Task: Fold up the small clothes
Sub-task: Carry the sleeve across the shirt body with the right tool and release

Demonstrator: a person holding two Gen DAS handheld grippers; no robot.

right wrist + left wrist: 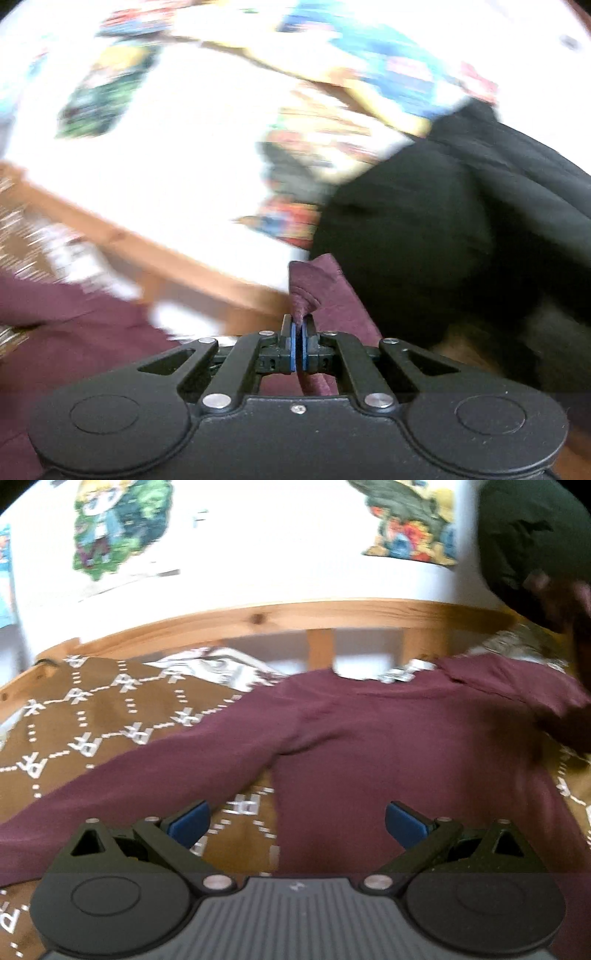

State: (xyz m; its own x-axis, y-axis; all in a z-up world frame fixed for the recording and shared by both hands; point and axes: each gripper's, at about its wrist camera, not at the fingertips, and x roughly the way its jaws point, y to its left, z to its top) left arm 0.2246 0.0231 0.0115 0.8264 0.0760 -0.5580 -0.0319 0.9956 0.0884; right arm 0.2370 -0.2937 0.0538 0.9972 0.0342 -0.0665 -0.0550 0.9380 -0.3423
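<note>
One maroon shirt [388, 746] lies collar toward the wooden headboard [280, 618] on a brown patterned blanket [92, 720]; left gripper [295, 825] gapes empty, right gripper [299, 345] pinches what seems its blurred sleeve.

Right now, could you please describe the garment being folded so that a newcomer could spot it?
Find the wooden bed frame and its brown patterned blanket. Spread across it lies the maroon long-sleeved top, plain among prints, one corner pinched by the right tongs.
</note>
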